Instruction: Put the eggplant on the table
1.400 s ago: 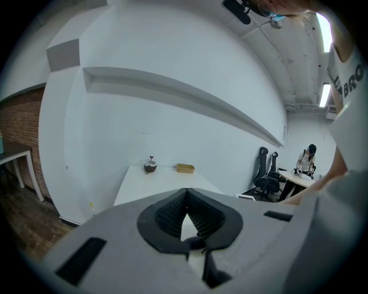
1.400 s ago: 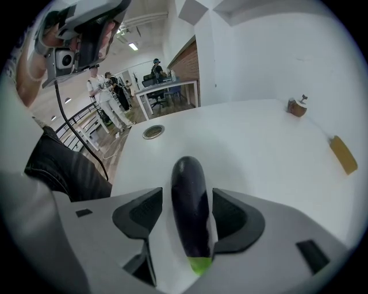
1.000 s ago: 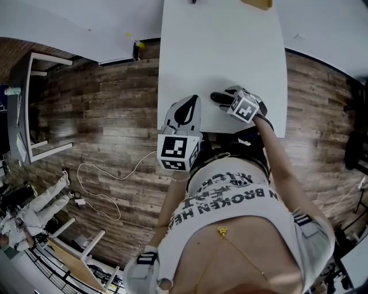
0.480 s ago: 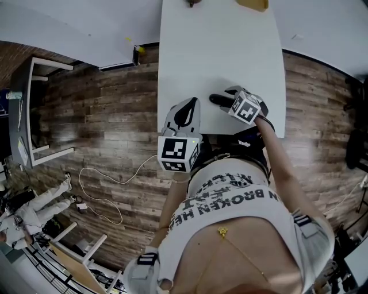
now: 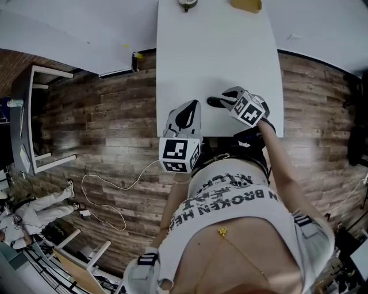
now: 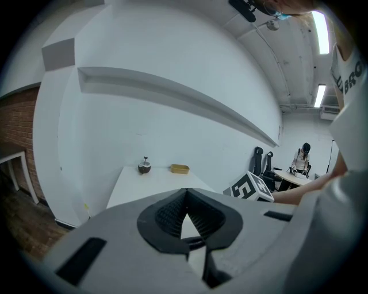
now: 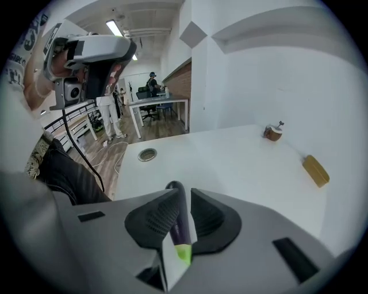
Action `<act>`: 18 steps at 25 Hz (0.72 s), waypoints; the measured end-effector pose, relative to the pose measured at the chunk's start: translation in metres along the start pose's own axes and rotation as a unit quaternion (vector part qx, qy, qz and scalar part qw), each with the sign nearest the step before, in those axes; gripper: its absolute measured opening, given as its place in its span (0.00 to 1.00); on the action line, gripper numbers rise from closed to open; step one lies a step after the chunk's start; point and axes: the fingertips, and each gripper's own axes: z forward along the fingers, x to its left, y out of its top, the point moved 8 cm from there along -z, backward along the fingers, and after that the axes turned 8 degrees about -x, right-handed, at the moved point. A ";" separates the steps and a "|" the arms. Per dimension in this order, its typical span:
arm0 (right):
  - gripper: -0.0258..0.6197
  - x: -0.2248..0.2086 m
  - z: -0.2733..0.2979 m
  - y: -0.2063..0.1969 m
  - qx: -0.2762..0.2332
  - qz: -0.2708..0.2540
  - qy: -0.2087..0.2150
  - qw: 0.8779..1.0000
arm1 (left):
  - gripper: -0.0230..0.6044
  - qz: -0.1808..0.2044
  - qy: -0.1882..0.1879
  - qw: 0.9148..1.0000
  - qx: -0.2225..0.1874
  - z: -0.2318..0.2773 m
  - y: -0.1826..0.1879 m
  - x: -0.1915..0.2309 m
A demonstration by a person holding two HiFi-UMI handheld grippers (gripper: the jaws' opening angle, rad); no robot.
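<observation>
A white table (image 5: 218, 57) stood on the wooden floor (image 5: 103, 109). At its far end lay a brown round object (image 5: 187, 4) and a yellow block (image 5: 246, 5), well apart.

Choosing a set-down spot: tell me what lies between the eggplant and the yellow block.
Only bare tabletop lies between eggplant and yellow block; right gripper view shows it.

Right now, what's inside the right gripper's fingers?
The eggplant: the right gripper has just been closing its fingers, which now pinch its purple body, green stem end nearest the camera. The fingers cover its sides; whether its tip touches the white table is hidden.
</observation>
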 end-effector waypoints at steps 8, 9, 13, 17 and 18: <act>0.06 0.000 -0.026 0.011 -0.038 0.015 -0.022 0.999 | 0.04 0.003 -0.016 1.000 0.001 0.009 0.003 -0.006; 0.06 0.001 -0.029 0.012 -0.044 0.019 -0.026 0.999 | 0.04 0.003 -0.019 1.000 0.001 0.010 0.003 -0.007; 0.06 0.003 -0.044 0.016 -0.068 0.026 -0.037 0.997 | 0.04 0.005 -0.027 1.000 0.003 0.014 0.001 -0.011; 0.06 0.003 -0.059 0.023 -0.094 0.035 -0.048 0.994 | 0.04 0.006 -0.034 0.999 0.002 0.018 0.003 -0.014; 0.06 0.002 -0.063 0.025 -0.101 0.038 -0.051 0.993 | 0.04 0.006 -0.035 0.999 0.001 0.019 0.004 -0.015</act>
